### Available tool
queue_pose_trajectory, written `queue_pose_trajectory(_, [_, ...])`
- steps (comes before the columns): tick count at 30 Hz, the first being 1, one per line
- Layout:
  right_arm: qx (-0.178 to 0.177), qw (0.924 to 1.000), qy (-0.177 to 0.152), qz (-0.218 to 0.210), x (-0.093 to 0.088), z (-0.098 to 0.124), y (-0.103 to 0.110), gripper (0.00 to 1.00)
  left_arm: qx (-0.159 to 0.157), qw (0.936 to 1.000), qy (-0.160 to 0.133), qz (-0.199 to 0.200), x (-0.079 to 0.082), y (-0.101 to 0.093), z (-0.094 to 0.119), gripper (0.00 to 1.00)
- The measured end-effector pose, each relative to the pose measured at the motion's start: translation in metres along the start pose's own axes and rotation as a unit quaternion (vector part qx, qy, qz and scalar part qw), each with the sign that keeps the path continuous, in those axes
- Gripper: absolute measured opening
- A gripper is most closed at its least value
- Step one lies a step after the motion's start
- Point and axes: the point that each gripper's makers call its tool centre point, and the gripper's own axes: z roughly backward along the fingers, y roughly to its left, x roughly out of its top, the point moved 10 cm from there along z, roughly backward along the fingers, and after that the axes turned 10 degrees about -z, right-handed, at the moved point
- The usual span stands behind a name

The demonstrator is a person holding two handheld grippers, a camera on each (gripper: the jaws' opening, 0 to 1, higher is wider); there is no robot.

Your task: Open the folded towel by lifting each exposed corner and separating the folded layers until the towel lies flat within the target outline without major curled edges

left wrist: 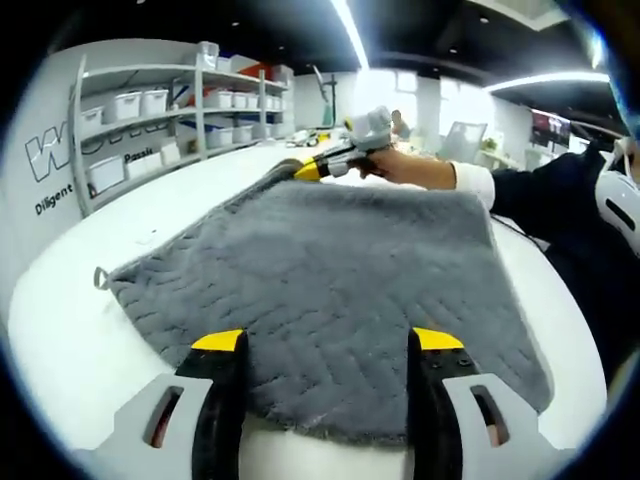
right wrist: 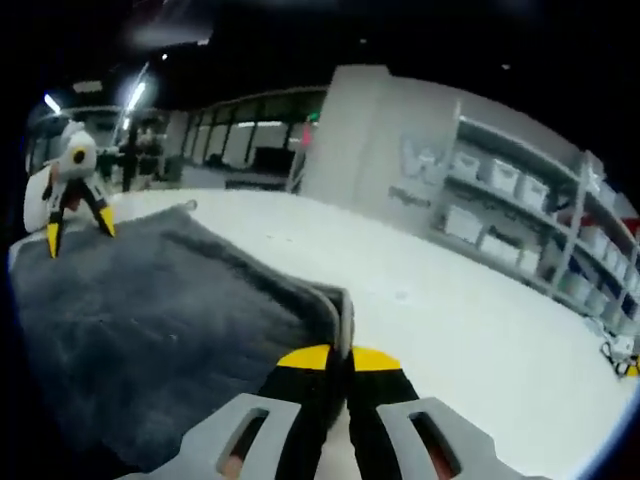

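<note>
Two grippers work the towel on the desk: right gripper clamped on its far corner, left gripper apart above the near edge. Next, probably pull that corner outward to flatten it.

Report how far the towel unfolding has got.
Done: the grey towel is mostly spread on the white table.
In hand: the right gripper is shut on a towel edge that is still doubled there; the left gripper hangs open over the near edge.
Left: flatten that edge. No target outline is visible.
</note>
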Motion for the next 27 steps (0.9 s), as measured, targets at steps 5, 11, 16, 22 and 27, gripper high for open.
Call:
queue_pose_trajectory(5, [-0.01, 0.9996, -0.001, 0.028, 0.001, -0.007, 0.002, 0.0, 0.001, 1.0, 0.001, 0.0, 0.0, -0.002, 0.0, 0.64])
queue_pose_trajectory(11, [-0.024, 0.9968, -0.006, 0.076, 0.004, -0.014, 0.0, 0.04, 0.001, 1.0, -0.003, 0.003, 0.0, -0.005, -0.001, 0.64])
queue_pose_trajectory(16, [-0.018, 0.9977, -0.024, 0.061, 0.012, -0.004, -0.001, 0.06, 0.002, 1.0, -0.001, 0.003, 0.001, -0.005, -0.001, 0.64])
queue_pose_trajectory(22, [-0.016, 0.9968, -0.022, 0.075, 0.01, 0.001, 0.001, 0.11, 0.003, 1.0, 0.002, 0.002, 0.002, -0.003, -0.002, 0.64])
queue_pose_trajectory(27, [-0.02, 0.9968, -0.026, 0.072, 0.012, 0.011, -0.002, 0.12, 0.004, 1.0, 0.005, 0.001, 0.002, 0.001, -0.001, 0.64])
